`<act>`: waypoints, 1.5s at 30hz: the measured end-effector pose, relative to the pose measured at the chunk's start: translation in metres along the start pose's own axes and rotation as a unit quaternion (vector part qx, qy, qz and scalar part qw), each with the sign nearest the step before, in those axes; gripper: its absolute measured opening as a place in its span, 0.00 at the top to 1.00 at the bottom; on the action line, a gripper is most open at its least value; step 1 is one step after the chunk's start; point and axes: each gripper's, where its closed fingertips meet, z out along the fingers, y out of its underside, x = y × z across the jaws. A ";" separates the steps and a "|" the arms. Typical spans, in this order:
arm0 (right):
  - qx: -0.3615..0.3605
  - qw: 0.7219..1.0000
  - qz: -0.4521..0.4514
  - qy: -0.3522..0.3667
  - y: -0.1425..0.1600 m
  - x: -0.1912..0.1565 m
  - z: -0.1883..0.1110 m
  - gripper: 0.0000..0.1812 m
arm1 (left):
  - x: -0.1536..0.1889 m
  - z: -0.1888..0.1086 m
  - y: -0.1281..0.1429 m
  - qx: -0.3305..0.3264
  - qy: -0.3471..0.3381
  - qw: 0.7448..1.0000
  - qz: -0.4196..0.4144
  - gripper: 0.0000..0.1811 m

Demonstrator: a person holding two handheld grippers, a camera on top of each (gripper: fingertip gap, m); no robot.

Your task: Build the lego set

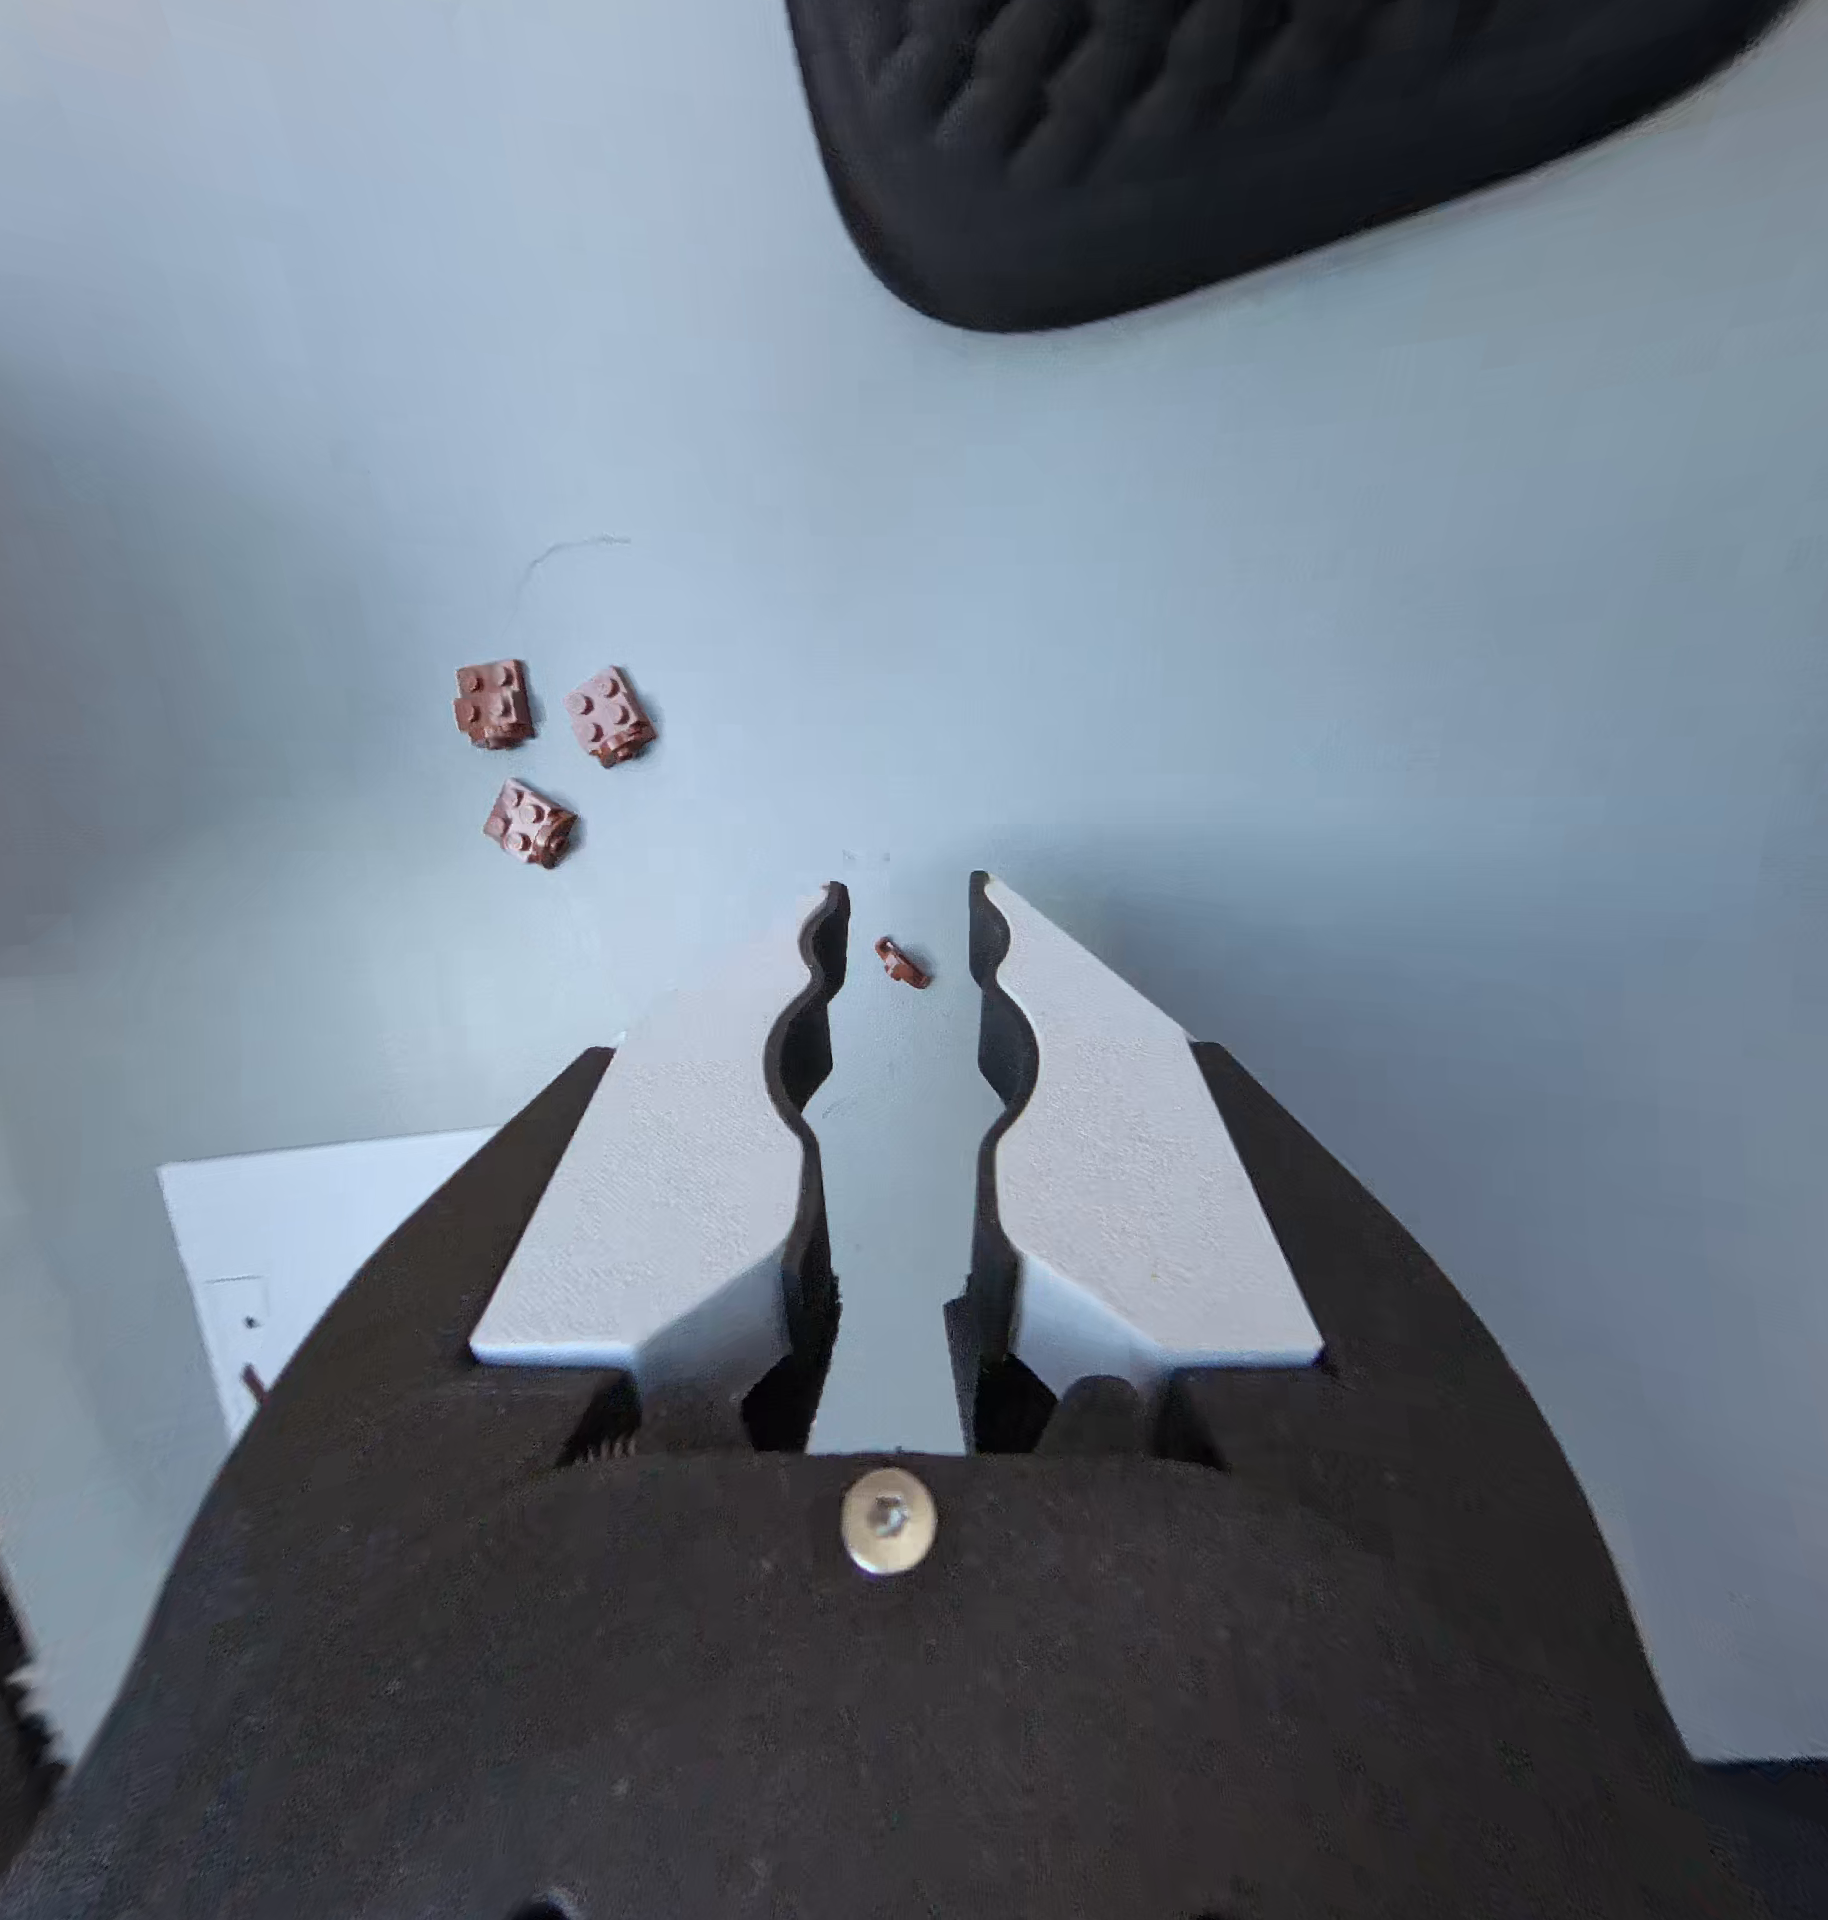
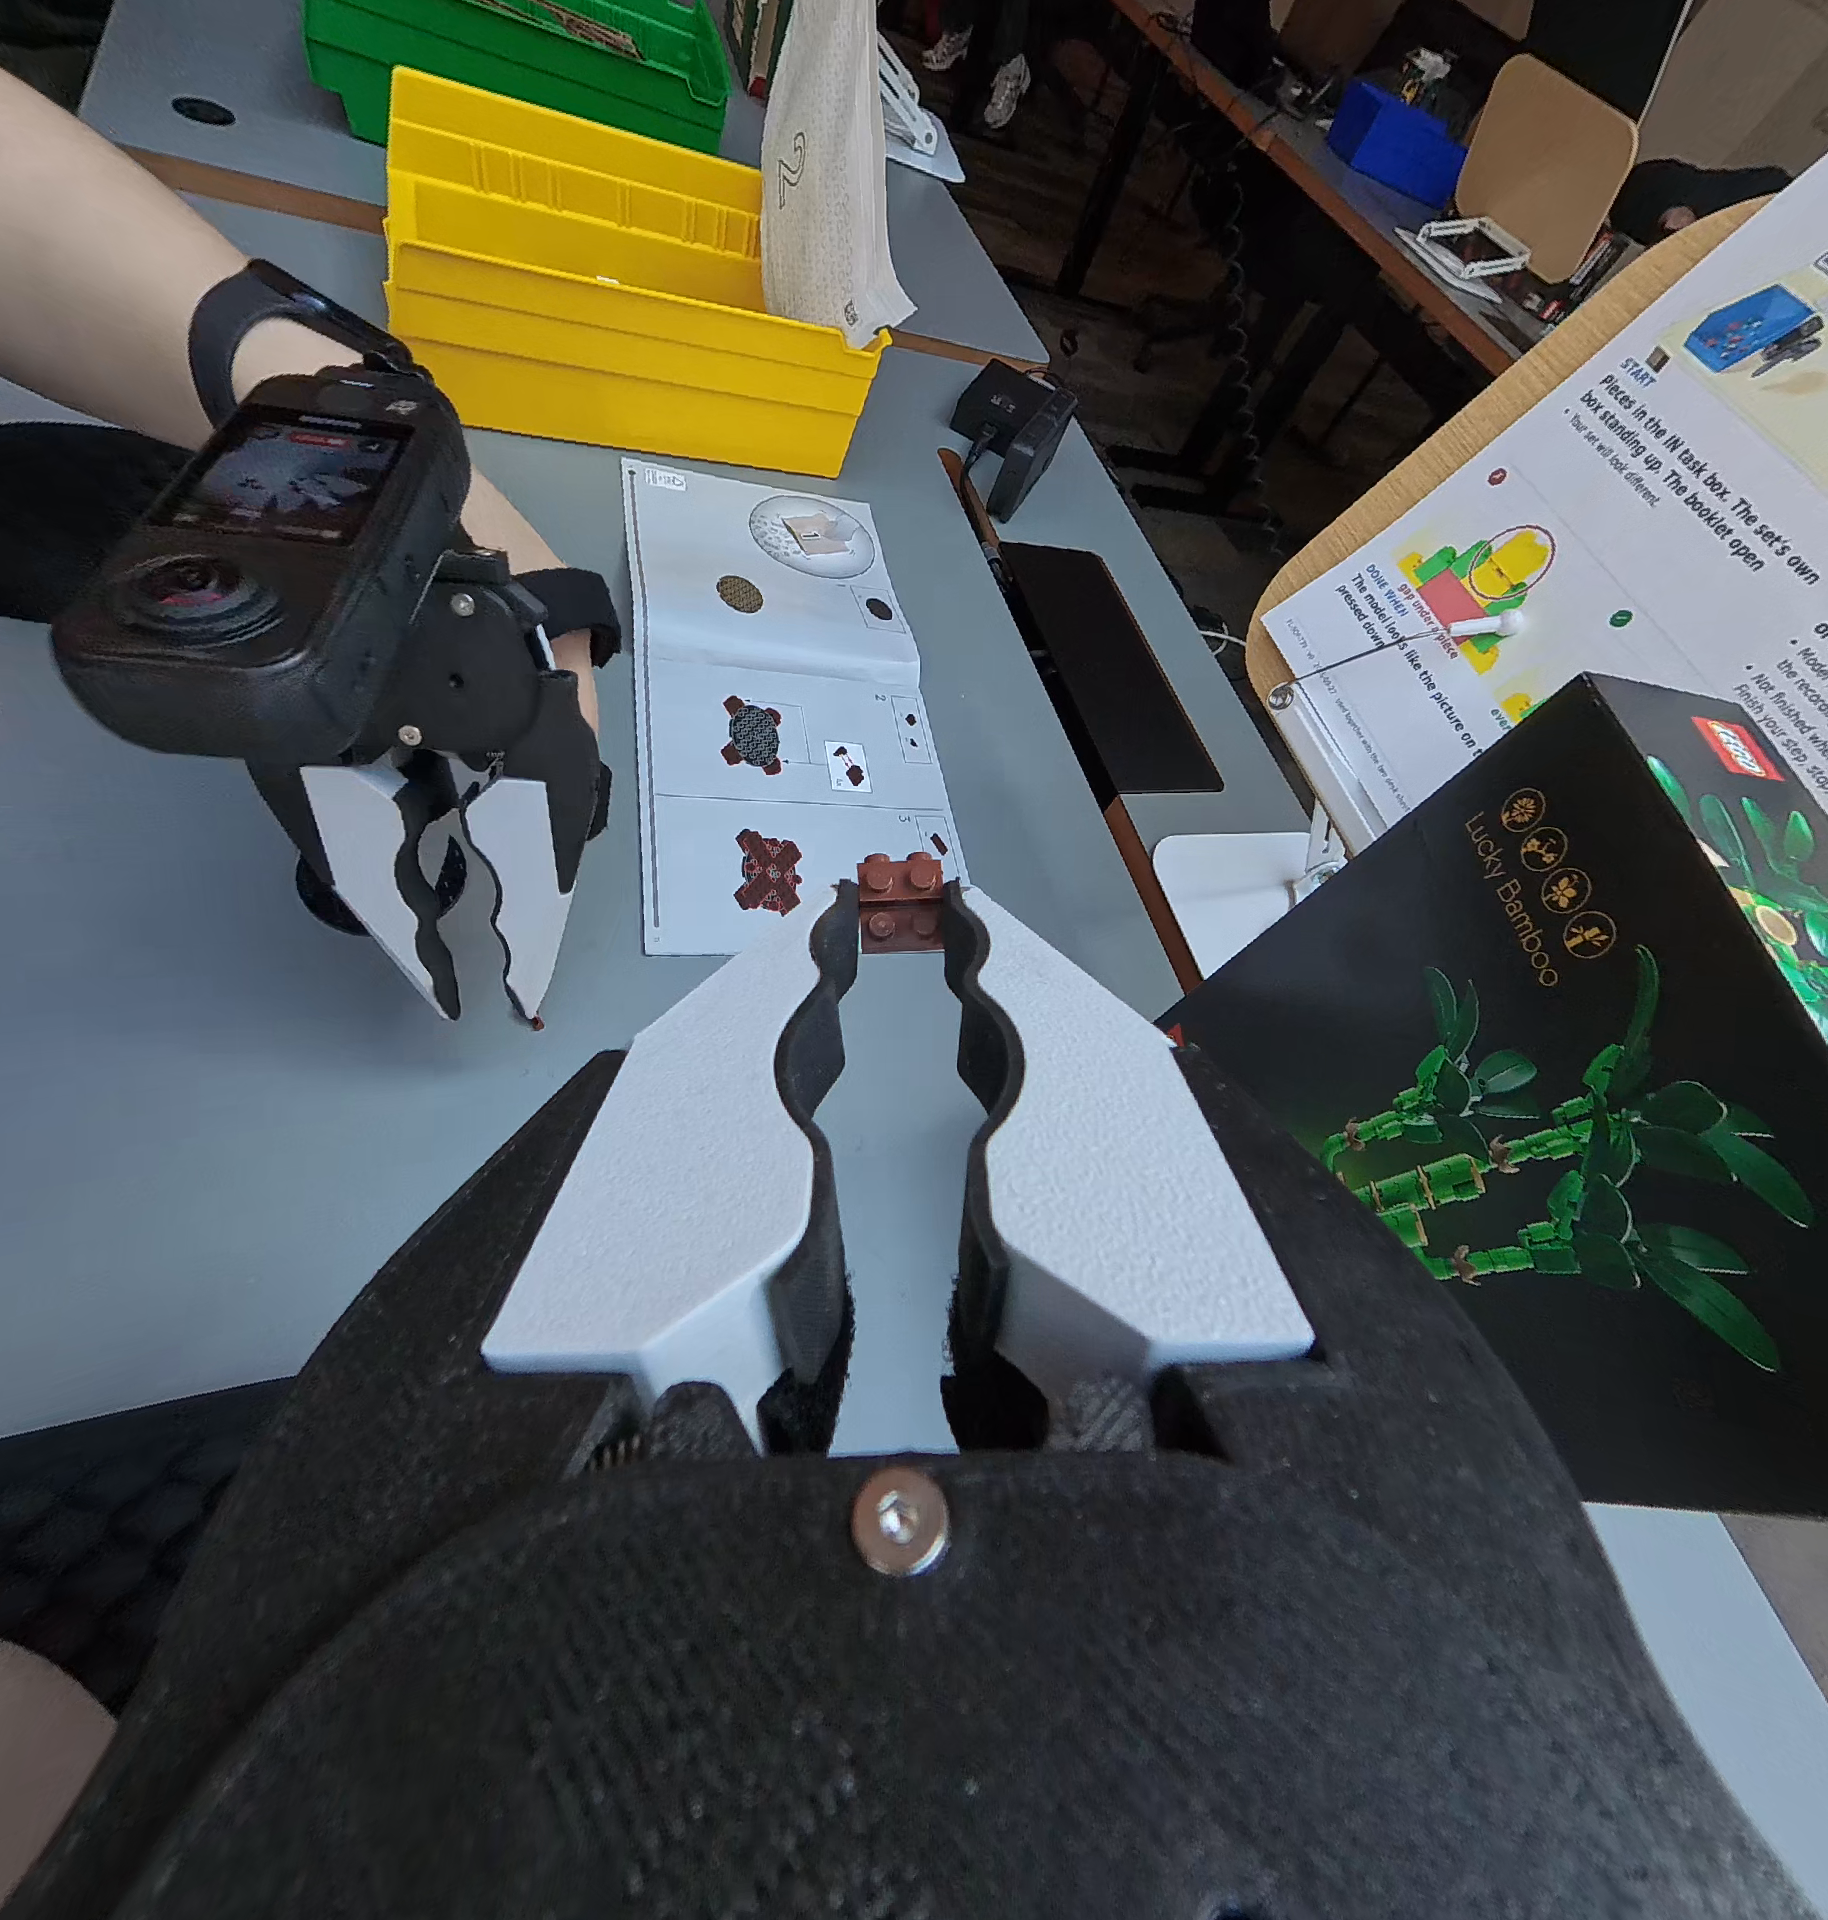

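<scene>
My left gripper (image 1: 908, 889) is open and points down at the grey table (image 1: 1305, 675). A tiny brown piece (image 1: 902, 961) lies on the table between its fingertips, touching neither. Three brown studded bricks lie to its left: one (image 1: 492, 704), another (image 1: 611, 713), a third (image 1: 529, 824). My right gripper (image 2: 897, 896) is shut on a brown studded brick (image 2: 899, 902) and holds it above the open instruction booklet (image 2: 775, 665). The left gripper (image 2: 489, 1013) also shows in the right wrist view, to the left of the booklet.
Yellow bins (image 2: 619, 312) and a green bin (image 2: 515, 52) stand behind the booklet. The black set box (image 2: 1575, 1091) stands at the right, with a printed sheet (image 2: 1658, 499) on a board behind it. A black padded object (image 1: 1201, 156) lies beyond the left gripper. There is about 20 cm between the tips of the two grippers.
</scene>
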 end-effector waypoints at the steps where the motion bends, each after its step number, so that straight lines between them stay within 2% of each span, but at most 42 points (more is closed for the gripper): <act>1: 0.002 1.000 0.000 0.000 0.000 0.000 -0.001 0.92 | -0.001 -0.001 0.003 0.010 -0.001 1.000 -0.021 0.90; 4: 0.006 1.000 0.003 0.000 0.000 0.002 -0.002 0.92 | -0.007 -0.006 0.011 0.046 -0.023 0.999 0.013 0.92; 7: 0.005 1.000 0.004 0.001 0.001 0.002 -0.002 0.91 | -0.012 -0.007 0.019 0.086 -0.011 0.994 0.063 0.95; 11: 0.002 1.000 0.000 -0.002 0.001 0.000 0.001 0.92 | -0.011 0.012 0.033 0.069 0.044 0.995 0.050 0.95; 14: -0.007 1.000 0.000 -0.003 0.003 0.000 0.003 0.91 | -0.008 0.020 0.038 0.050 0.036 0.996 0.069 0.93; 17: -0.012 1.000 0.003 -0.005 0.006 0.001 0.006 0.91 | -0.004 0.018 0.033 0.062 0.031 0.996 0.062 0.93; 19: -0.016 1.000 0.004 -0.005 0.007 0.001 0.007 0.91 | -0.010 0.016 0.036 0.049 0.003 0.998 0.031 0.93; 22: -0.020 1.000 0.005 -0.005 0.008 0.001 0.009 0.91 | -0.016 0.013 0.042 0.023 -0.049 0.996 -0.065 0.90; 25: -0.020 1.000 0.005 -0.006 0.008 0.001 0.010 0.92 | -0.007 0.011 0.029 0.059 -0.070 0.978 -0.187 0.91; 27: -0.021 1.000 0.005 -0.007 0.008 0.001 0.011 0.92 | -0.004 0.011 0.026 0.066 -0.099 0.967 -0.225 0.90; 30: -0.022 1.000 0.005 -0.008 0.008 0.000 0.012 0.91 | -0.013 0.009 0.031 0.051 -0.182 0.957 -0.220 0.91; 32: -0.022 1.000 0.002 -0.009 0.007 0.000 0.012 0.92 | -0.008 0.012 0.027 0.053 -0.184 0.957 -0.216 0.94; 37: -0.022 1.000 0.002 -0.008 0.007 0.000 0.011 0.91 | -0.007 0.019 0.026 0.051 -0.186 0.951 -0.243 0.92; 39: -0.020 1.000 0.003 -0.009 0.007 0.000 0.011 0.92 | -0.006 0.021 0.026 0.051 -0.186 0.951 -0.242 0.94; 41: -0.019 1.000 0.002 -0.009 0.006 -0.001 0.011 0.92 | -0.009 0.022 0.028 0.044 -0.202 0.952 -0.225 0.98; 45: -0.019 1.000 0.002 -0.010 0.006 -0.001 0.011 0.92 | -0.013 0.019 0.032 0.011 -0.249 0.957 -0.151 0.99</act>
